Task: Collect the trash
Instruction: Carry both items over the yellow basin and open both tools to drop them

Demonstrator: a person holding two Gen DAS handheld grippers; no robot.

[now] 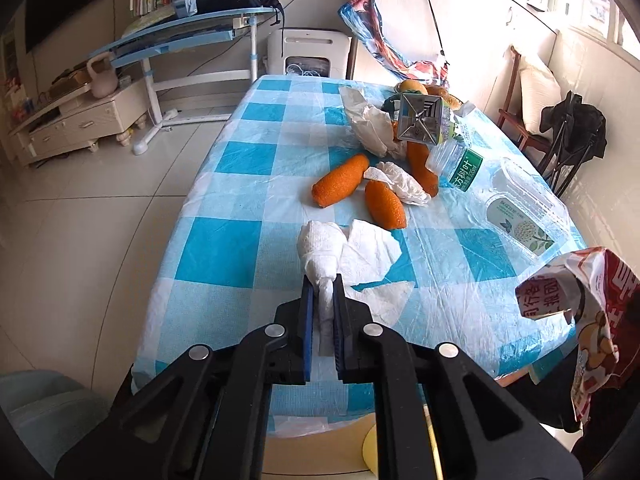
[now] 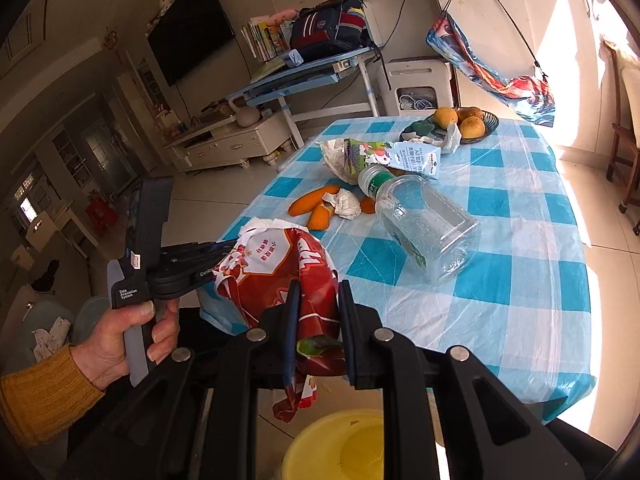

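Left gripper [image 1: 323,312], bottom centre of the left wrist view, clamped on white tissue [image 1: 320,256] at the near table edge [image 1: 248,184]. Right gripper [image 2: 318,320] clamped on red snack bag [image 2: 276,280], lower centre. More tissue, carrots [image 1: 340,180], plastic bottle [image 2: 424,224], milk carton [image 2: 394,156] mid-table. Yellow bin [image 2: 332,448] at bottom edge.

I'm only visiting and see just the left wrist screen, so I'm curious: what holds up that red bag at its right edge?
Observer: The right gripper is shut on the red snack bag.
Operator: Is there a bin anywhere?
Observer: A yellow bin stands on the floor below that gripper.
Operator: Who carries my camera?
Observer: A hand in a mustard sleeve grips the handle of the left gripper, which pinches the tissue.
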